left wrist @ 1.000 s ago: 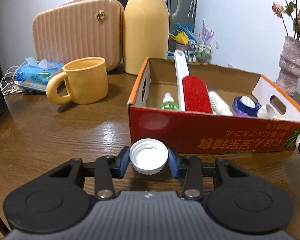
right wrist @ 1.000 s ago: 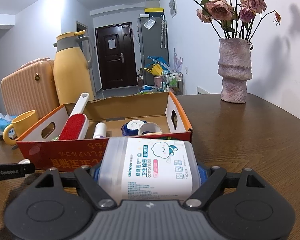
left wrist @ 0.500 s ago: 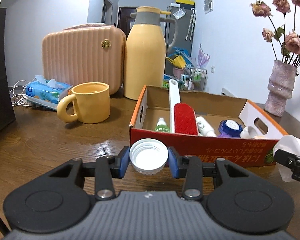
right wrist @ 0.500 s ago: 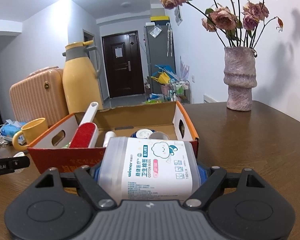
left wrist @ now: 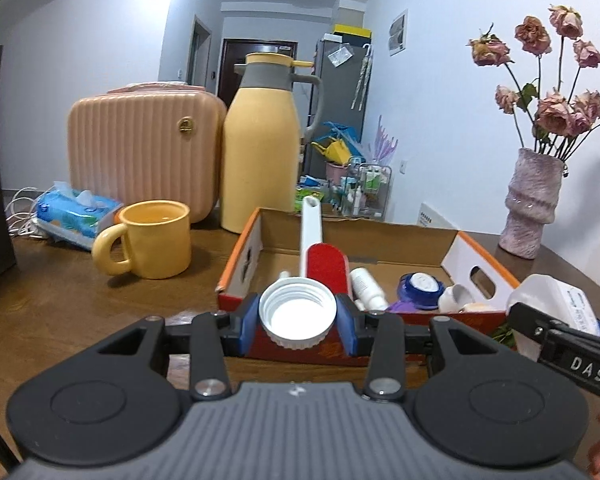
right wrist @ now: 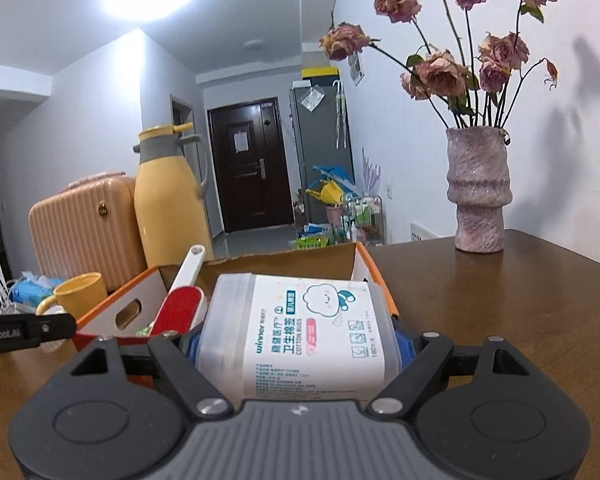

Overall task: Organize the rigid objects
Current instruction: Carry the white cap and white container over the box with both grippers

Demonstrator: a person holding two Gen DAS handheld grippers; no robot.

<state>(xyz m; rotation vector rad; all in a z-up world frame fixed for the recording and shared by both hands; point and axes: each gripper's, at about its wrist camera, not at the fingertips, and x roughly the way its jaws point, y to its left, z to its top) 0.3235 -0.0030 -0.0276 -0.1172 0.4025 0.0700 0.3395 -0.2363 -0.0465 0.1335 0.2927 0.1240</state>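
Note:
My left gripper [left wrist: 298,322] is shut on a white screw cap [left wrist: 297,312], held above the front wall of the red and orange cardboard box [left wrist: 476,256]. My right gripper [right wrist: 296,346] is shut on a clear cotton bud box [right wrist: 300,336] with a white label, held in front of the box [right wrist: 374,268]; it also shows at the right of the left wrist view [left wrist: 556,308]. Inside the box lie a red lint brush [left wrist: 326,266] with a white handle, a white tube [left wrist: 366,286] and a blue-lidded jar [left wrist: 420,284].
A yellow mug [left wrist: 156,244], a yellow thermos jug [left wrist: 262,148], a peach case [left wrist: 144,152] and a blue tissue pack [left wrist: 76,212] stand left of the box on the wooden table [left wrist: 60,300]. A pink vase with dried roses [right wrist: 478,192] stands at the right.
Both grippers have risen with their loads and moved toward the box; its inside shows more from above.

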